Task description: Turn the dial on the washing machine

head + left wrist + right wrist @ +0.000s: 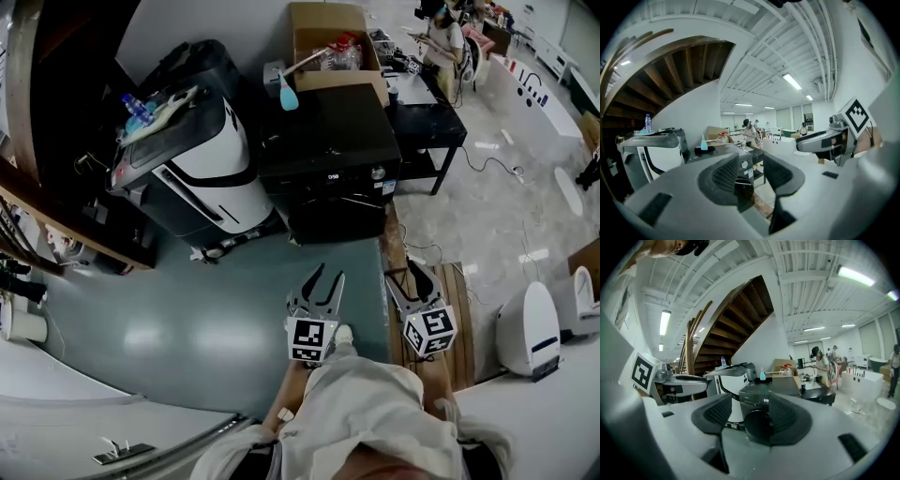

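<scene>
While neither tool is touching anything, the left tool (330, 274) is seen with its jaws spread and nothing held between them. The right tool (403, 274) is also parted and empty. Both are pointed at the black washing machine (328, 141), which is set on the floor (187, 309) well ahead of them and apart from both. Its dial (377, 172) is placed at the right end of the front panel. In the left gripper view, the dial is framed in the gap between the jaws. In the right gripper view, the round door (757, 425) is framed instead.
</scene>
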